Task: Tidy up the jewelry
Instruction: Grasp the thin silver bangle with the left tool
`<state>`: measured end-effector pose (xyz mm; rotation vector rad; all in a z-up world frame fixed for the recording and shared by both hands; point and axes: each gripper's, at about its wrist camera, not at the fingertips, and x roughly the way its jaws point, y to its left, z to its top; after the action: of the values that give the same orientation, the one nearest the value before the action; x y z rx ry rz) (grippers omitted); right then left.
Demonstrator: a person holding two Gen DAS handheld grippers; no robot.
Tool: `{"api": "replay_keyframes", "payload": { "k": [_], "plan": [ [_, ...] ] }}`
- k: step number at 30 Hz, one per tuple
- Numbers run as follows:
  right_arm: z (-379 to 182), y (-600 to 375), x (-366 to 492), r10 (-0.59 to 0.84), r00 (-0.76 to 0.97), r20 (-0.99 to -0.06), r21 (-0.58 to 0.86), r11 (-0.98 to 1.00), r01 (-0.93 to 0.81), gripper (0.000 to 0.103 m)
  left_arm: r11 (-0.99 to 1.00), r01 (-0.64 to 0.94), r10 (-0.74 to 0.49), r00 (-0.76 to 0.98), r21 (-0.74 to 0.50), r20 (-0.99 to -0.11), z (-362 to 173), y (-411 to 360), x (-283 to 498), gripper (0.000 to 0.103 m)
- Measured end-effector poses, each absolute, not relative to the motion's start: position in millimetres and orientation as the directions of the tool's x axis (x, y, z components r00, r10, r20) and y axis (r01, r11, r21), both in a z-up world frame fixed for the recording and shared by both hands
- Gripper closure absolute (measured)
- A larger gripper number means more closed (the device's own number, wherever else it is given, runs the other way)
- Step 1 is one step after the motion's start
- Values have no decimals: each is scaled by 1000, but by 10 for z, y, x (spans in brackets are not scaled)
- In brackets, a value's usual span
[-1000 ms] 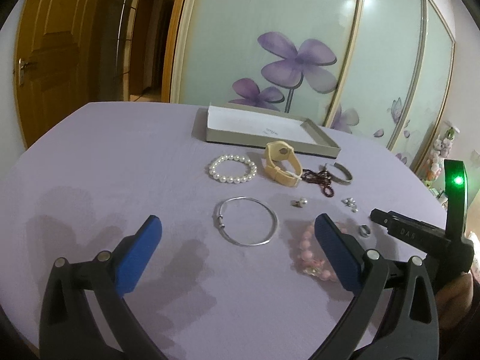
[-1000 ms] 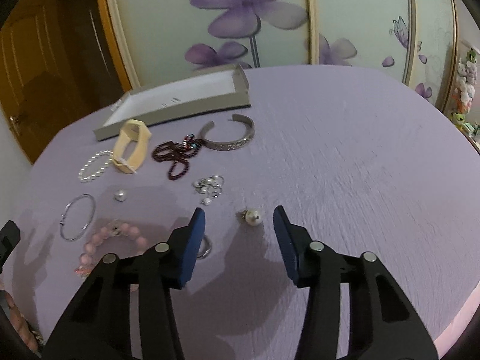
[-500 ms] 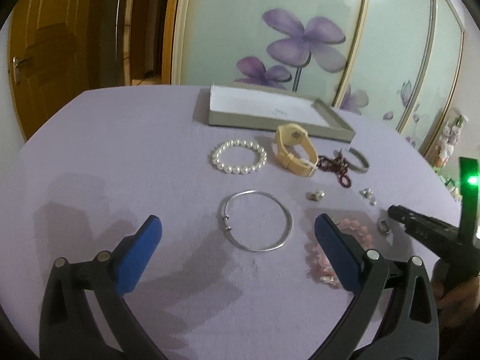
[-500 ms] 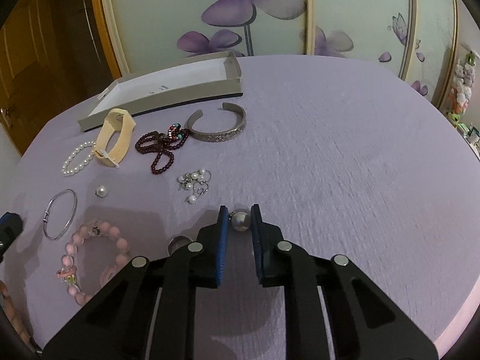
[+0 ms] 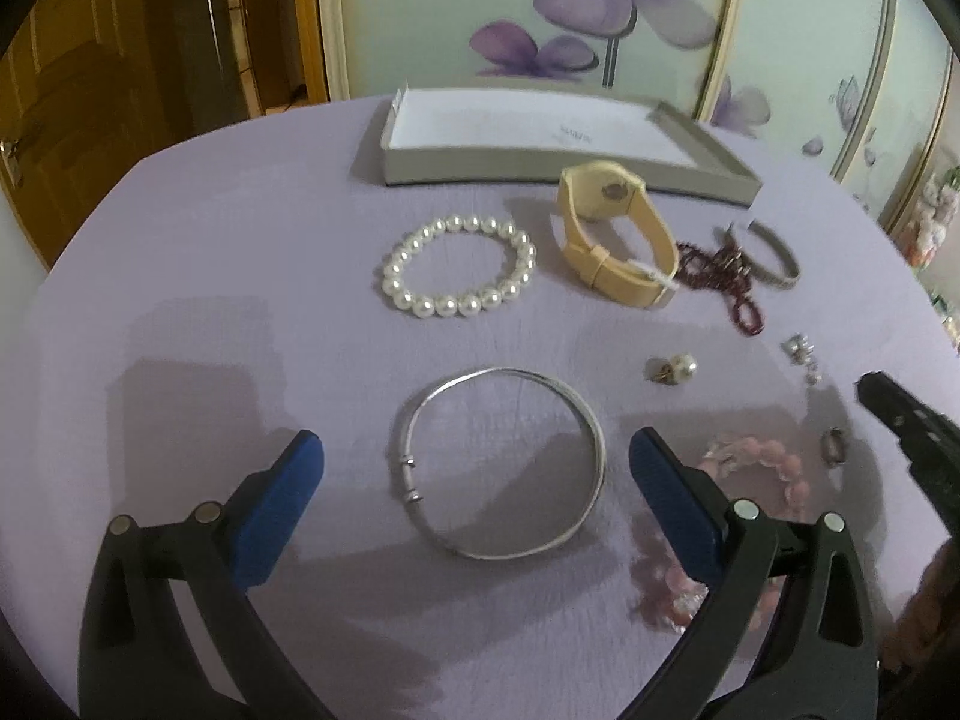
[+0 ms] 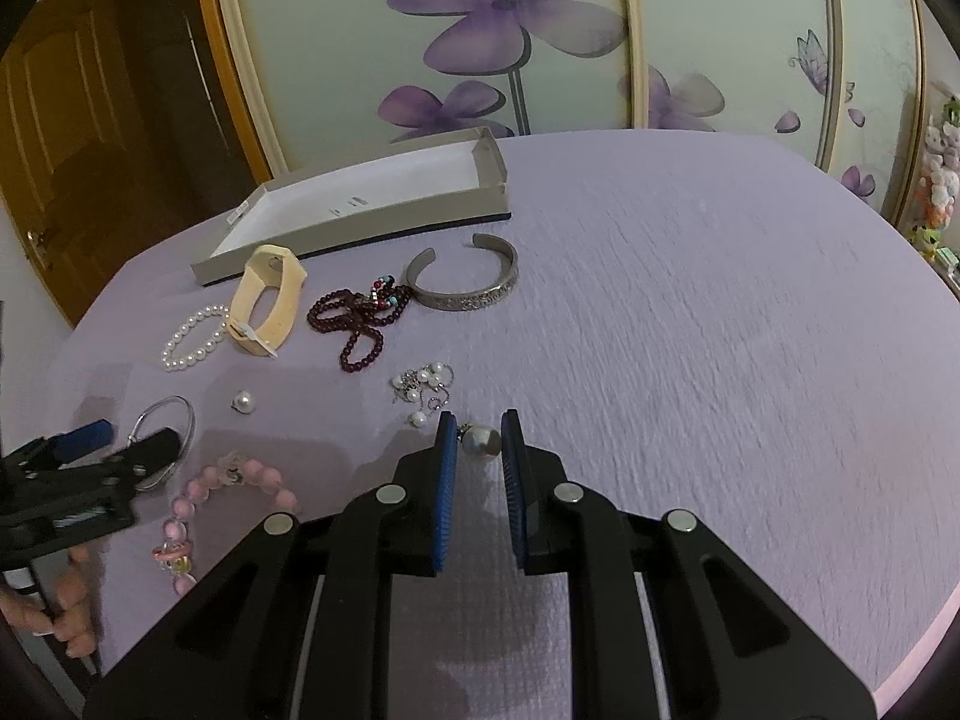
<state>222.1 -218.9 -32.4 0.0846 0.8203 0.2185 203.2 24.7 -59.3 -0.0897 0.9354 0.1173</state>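
Two grippers work over the lilac desk (image 6: 720,330). The right gripper (image 6: 478,441) has just closed and pinches a pearl earring (image 6: 480,441) at the desk surface. The left gripper (image 5: 474,462) gapes wide, empty, above the silver bangle (image 5: 503,462), short of the grey box (image 5: 558,147).

Lilac cloth (image 6: 690,330), grey tray (image 6: 384,213), blue claw pads (image 5: 276,510).

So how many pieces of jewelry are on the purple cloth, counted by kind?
Bracelets and bangles: 5 (white pearl bracelet, thin silver wire bangle, pink bead bracelet, engraved silver cuff, dark red bead string)
Cream strap watch: 1
Single pearl earrings: 2 ()
Pearl-and-chain cluster: 1
Small ring: 1
Total: 10
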Motion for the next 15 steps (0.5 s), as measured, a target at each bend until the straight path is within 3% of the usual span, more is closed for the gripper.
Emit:
{"api": "replay_keyframes", "payload": {
  "k": [5, 10, 15],
  "plan": [
    [-332, -2209, 2227, 238, 658, -715, 172, 971, -164, 87, 989, -145, 94, 575, 11, -813, -642, 189, 2106, 5],
    [-316, -2208, 2227, 246, 657, -713, 179, 969, -169, 87, 991, -132, 94, 599, 18, -795, -600, 150, 2107, 34],
    [-250, -2194, 2207, 256, 665, -701, 177, 967, -185, 87, 991, -135, 85, 602, 4, -794, -585, 204, 2079, 34]
  ]
}}
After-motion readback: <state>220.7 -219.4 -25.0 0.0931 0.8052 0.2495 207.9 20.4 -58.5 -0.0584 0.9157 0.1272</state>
